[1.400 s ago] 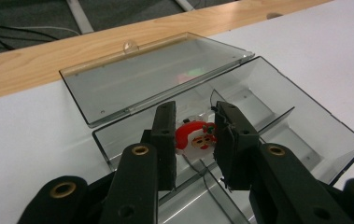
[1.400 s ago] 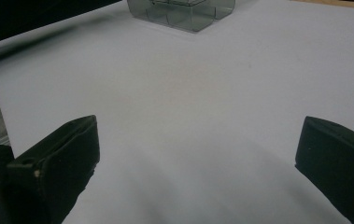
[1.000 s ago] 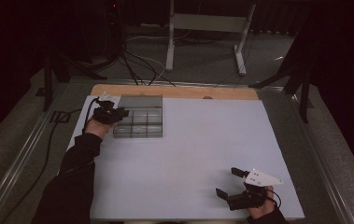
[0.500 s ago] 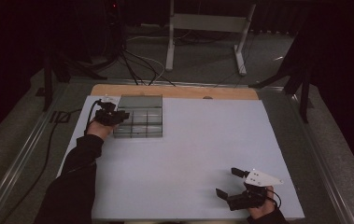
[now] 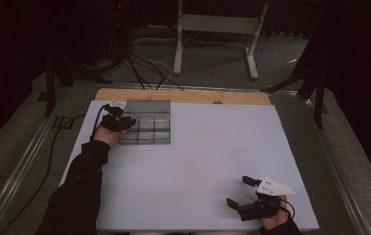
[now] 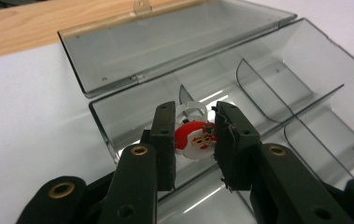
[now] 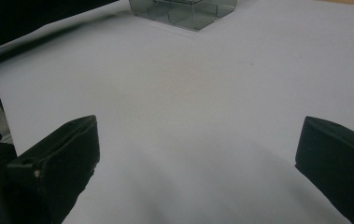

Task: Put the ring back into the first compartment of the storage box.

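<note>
While the white table (image 5: 207,161) spreads wide before me, a smoky plastic box (image 5: 146,122) sits at its far left with its lid (image 6: 165,42) thrown open. My left tongs (image 6: 193,140) clench a little Santa ring (image 6: 194,139) over the box's near-left compartment. My right tongs (image 5: 244,193) rest near right, gaping, holding nothing.
</note>
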Demonstrator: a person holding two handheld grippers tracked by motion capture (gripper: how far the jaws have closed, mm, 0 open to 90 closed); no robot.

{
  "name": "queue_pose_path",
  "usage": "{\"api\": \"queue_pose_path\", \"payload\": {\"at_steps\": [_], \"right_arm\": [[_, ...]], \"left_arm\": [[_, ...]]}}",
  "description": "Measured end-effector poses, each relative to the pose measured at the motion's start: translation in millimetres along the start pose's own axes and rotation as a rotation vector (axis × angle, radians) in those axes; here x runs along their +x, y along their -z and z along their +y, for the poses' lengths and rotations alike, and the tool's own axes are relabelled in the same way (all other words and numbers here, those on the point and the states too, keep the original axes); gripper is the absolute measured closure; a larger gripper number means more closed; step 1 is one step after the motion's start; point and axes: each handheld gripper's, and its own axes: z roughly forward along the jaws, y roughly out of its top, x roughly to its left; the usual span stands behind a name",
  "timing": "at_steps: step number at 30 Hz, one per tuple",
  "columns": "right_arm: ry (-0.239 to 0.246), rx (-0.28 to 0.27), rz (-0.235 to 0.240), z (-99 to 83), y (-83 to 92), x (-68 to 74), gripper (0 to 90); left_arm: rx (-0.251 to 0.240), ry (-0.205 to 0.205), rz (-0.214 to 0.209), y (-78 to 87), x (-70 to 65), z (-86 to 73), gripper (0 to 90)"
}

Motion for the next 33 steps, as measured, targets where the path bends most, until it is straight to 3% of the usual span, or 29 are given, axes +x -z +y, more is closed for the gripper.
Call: {"api": "queue_pose_path", "payload": {"at_steps": [5,7,12,17,21,27,28,33], "right_arm": [[-0.002,-0.001,-0.001,-0.2,0.4,-0.2,0.0],[-0.002,-0.001,-0.002,-0.3,0.7,-0.7,0.0],[-0.002,0.000,-0.001,-0.3,0.9,-0.7,0.0],[-0.001,-0.002,0.000,-0.1,1.0,-0.3,0.0],[-0.003,-0.004,0.001,0.1,0.9,-0.1,0.0],[-0.001,-0.003,0.002,0.3,0.6,0.0,0.0],[0.000,-0.003,0.003,0.3,0.4,-0.1,0.0],[-0.001,0.000,0.006,0.2,-0.8,-0.3,0.0]], "left_arm": [[-0.011,0.013,0.012,-1.4,-0.2,2.8,69.5],[-0.014,0.023,0.027,-1.7,-1.5,3.8,59.7],[-0.038,0.066,0.062,2.8,-3.0,7.9,24.8],[-0.044,0.076,0.058,9.1,-4.0,8.7,13.7],[-0.052,0.085,0.013,13.8,-3.6,7.0,2.1],[-0.058,0.091,-0.013,18.5,-6.6,3.8,0.5],[-0.056,0.097,-0.041,19.1,-6.8,3.5,0.5],[-0.047,0.079,-0.083,21.8,-12.0,2.2,0.5]]}}
